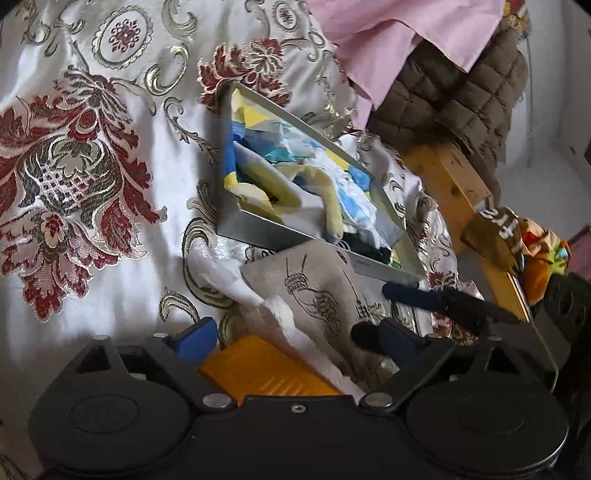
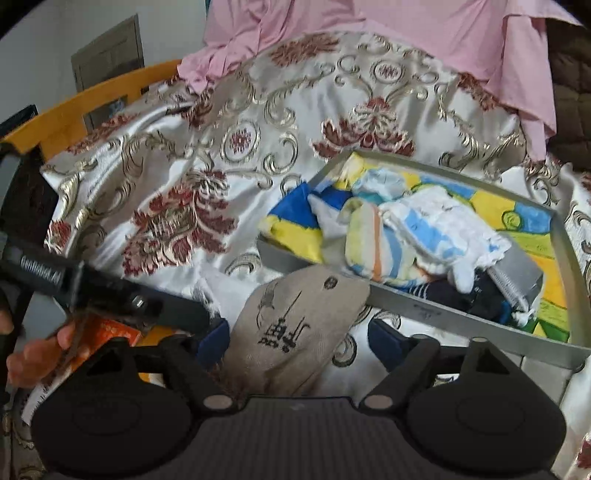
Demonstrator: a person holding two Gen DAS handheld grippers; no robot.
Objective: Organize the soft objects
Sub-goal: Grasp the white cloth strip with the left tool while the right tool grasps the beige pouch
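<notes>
A beige slipper (image 2: pixel 295 325) with dark printed characters and a white fleecy lining is seen lying on the brocade bedcover (image 2: pixel 207 177), its toe touching the near rim of the grey tray (image 2: pixel 436 314). It is straddled by the right gripper (image 2: pixel 297 338), whose blue pads are spread and clear of it. The left gripper (image 1: pixel 291 336) is likewise spread around the slipper's lined opening, no pinch being made. The tray is filled with small folded socks (image 2: pixel 424 236). Farther off, a pink cloth (image 2: pixel 332 33) is draped.
</notes>
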